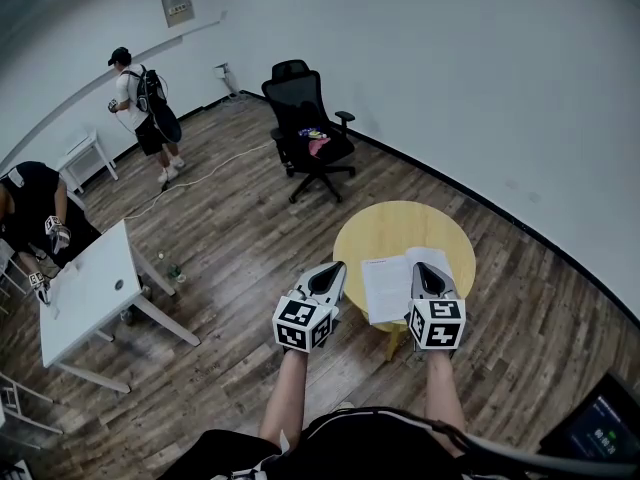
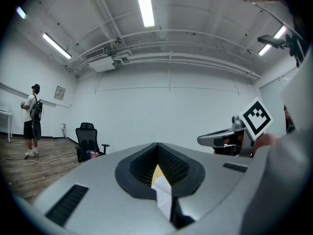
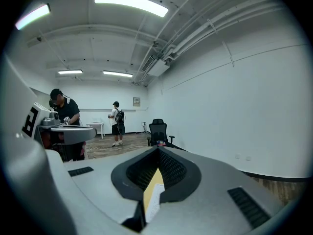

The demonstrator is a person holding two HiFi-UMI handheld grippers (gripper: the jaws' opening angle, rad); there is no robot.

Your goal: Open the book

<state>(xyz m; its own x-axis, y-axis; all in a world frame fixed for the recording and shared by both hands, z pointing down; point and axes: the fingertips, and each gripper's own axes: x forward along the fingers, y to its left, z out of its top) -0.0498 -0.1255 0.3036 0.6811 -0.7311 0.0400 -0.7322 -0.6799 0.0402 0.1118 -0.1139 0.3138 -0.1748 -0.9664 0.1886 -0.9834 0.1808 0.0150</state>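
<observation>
you had left gripper and right gripper shut, empty, above the open book; a level retreat would've spared its pages.

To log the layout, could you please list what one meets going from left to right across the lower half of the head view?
white table → left gripper → book → right gripper
</observation>
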